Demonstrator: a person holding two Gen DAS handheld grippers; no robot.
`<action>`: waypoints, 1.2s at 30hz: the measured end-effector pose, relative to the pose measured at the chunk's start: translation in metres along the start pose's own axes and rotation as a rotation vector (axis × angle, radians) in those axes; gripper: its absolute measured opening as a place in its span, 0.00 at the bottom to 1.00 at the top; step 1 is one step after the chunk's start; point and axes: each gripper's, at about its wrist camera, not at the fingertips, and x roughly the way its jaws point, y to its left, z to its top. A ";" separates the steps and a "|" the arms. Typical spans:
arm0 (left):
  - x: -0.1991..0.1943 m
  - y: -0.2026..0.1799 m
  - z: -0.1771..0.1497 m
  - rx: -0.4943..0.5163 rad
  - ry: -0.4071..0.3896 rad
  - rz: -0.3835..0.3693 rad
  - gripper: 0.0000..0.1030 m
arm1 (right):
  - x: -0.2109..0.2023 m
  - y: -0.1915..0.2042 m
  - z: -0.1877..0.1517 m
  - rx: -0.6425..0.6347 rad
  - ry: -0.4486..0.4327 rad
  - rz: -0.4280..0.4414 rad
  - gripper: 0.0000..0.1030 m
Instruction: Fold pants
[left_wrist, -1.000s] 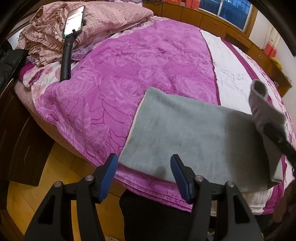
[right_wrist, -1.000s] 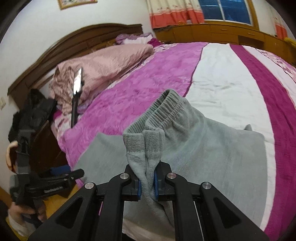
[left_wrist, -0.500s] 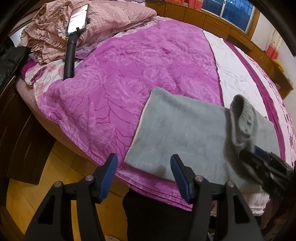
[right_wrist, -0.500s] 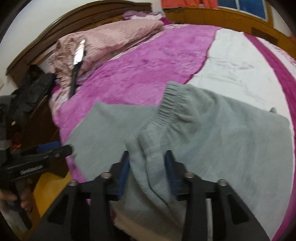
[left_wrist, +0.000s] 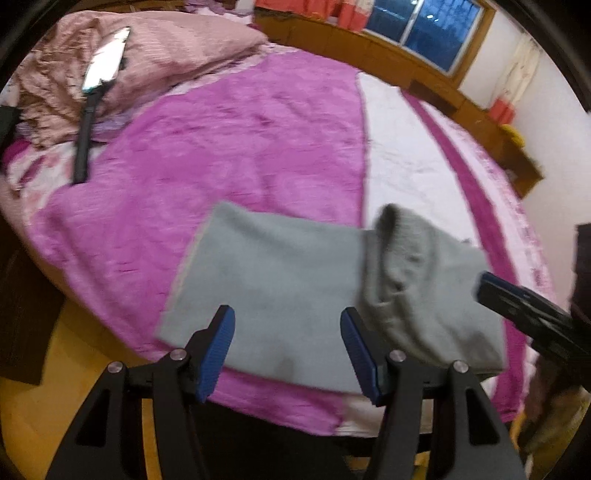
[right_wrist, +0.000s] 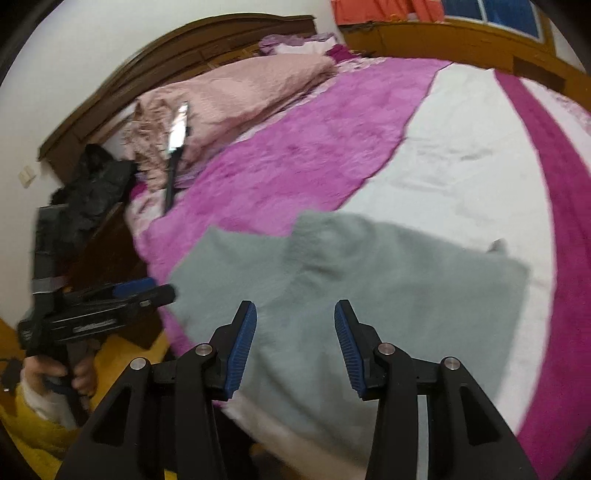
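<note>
Grey sweatpants (left_wrist: 280, 291) lie folded on the magenta blanket (left_wrist: 229, 155) at bed edge. Left gripper (left_wrist: 287, 350) & right gripper (right_wrist: 294, 347) both spread wide, holding nothing, above pants.

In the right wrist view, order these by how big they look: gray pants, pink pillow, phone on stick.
1. gray pants, though nearest the camera
2. pink pillow
3. phone on stick

Phone on a stick (left_wrist: 96, 92) leans against pink pillow (left_wrist: 177, 48)
</note>
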 end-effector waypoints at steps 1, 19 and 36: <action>0.003 -0.006 0.001 0.002 0.007 -0.030 0.61 | 0.002 -0.005 0.004 -0.009 0.007 -0.017 0.37; 0.067 -0.052 0.006 -0.049 0.097 -0.152 0.61 | 0.083 -0.026 0.076 -0.227 0.230 -0.009 0.46; 0.077 -0.045 0.004 -0.061 0.042 -0.196 0.20 | 0.125 -0.017 0.071 -0.312 0.295 0.077 0.16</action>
